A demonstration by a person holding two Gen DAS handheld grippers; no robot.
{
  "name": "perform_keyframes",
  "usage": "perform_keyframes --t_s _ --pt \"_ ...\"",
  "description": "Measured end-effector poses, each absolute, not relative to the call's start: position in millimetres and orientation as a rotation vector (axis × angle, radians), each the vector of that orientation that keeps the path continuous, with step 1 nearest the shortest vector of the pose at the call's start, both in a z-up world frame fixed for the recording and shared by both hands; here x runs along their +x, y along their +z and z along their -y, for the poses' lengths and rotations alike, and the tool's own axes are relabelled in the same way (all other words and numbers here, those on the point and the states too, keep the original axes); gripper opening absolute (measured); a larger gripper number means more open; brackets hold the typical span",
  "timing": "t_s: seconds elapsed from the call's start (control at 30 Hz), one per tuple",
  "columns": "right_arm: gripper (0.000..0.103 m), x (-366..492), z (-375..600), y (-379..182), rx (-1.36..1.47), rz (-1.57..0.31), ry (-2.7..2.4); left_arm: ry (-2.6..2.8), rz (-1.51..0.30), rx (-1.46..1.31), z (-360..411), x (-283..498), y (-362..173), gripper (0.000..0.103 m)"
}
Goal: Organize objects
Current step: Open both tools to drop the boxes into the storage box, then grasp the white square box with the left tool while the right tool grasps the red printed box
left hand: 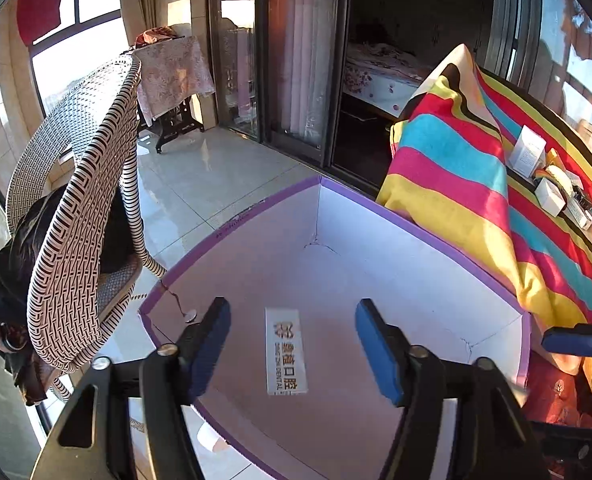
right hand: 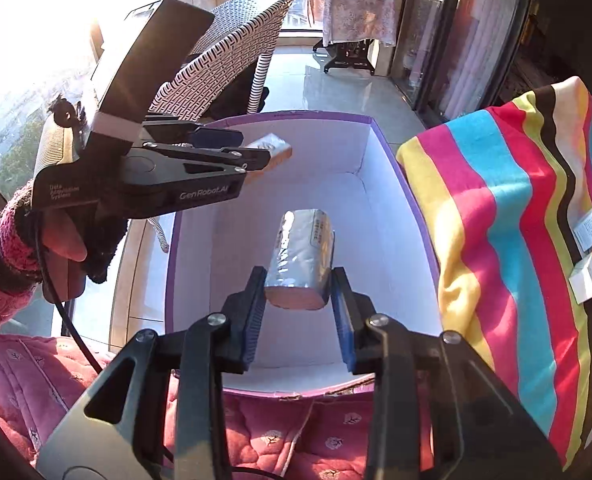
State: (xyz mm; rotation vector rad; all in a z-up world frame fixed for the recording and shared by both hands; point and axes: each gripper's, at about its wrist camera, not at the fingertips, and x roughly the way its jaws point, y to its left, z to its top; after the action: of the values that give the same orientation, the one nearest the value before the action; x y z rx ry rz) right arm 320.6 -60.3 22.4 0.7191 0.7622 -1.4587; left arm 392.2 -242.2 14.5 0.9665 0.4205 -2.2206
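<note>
Left wrist view: left gripper (left hand: 291,306) hangs over the purple-rimmed box (left hand: 416,224), jaws spread wide, pads touching nothing. Labelled packet (left hand: 285,354) sits dead centre in the gap, just ahead of the tips, inside the box outline. Its long axis runs along the pointing line, not across the jaws. It's flat and pale, with printed text ending in "DENTAL". Can't tell from here whether it's on the box floor or above it.

Right wrist view: right gripper (right hand: 298,271) is over the near end of the same box, jaws part-spread. Foil packet (right hand: 302,244) has its near end between the pads, long axis pointing away from the claw into the box. It's a crinkled silver wrap with a tan end face, about as wide as the gap. It looks loose rather than pinched – edge contact not certain. Box floor below it is bare white.

This view also shows the left claw side-on at the far-left corner, labelled packet just off its tips and up near rim height, so I'd judge it isn't resting yet.

Striped cloth (right hand: 496,220) lies right of the box with small cartons (right hand: 586,276) on it – right hand is the nearer one for those.
</note>
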Motion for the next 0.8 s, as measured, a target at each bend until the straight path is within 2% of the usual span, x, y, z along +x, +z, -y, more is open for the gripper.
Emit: perform_keyframes --t_s 0.03,0.1,0.23,0.37,0.53,0.63,0.8 --pt "0.063 320 57 26 0.703 -0.745 -1.477 -2.22 -0.415 0.93 241 393 19 0.087" --pt "0.071 311 47 35 0.687 -0.703 -1.527 -2.247 -0.432 0.86 238 393 27 0.088" --pt "0.074 276 16 47 0.705 -0.626 -1.672 -2.346 -0.521 0.824 226 372 37 0.09" --pt "0.075 223 -27 51 0.794 -0.529 -1.866 -2.453 -0.482 0.898 195 330 41 0.09" --pt "0.078 156 -104 47 0.954 -0.346 -2.116 -2.639 -0.36 1.001 138 254 48 0.09" --pt "0.078 122 -157 40 1.076 -0.168 -2.222 -2.712 -0.307 1.052 109 196 46 0.09" --pt "0.078 98 -217 35 1.16 0.02 -2.31 -2.702 -0.401 1.191 88 100 25 0.09"
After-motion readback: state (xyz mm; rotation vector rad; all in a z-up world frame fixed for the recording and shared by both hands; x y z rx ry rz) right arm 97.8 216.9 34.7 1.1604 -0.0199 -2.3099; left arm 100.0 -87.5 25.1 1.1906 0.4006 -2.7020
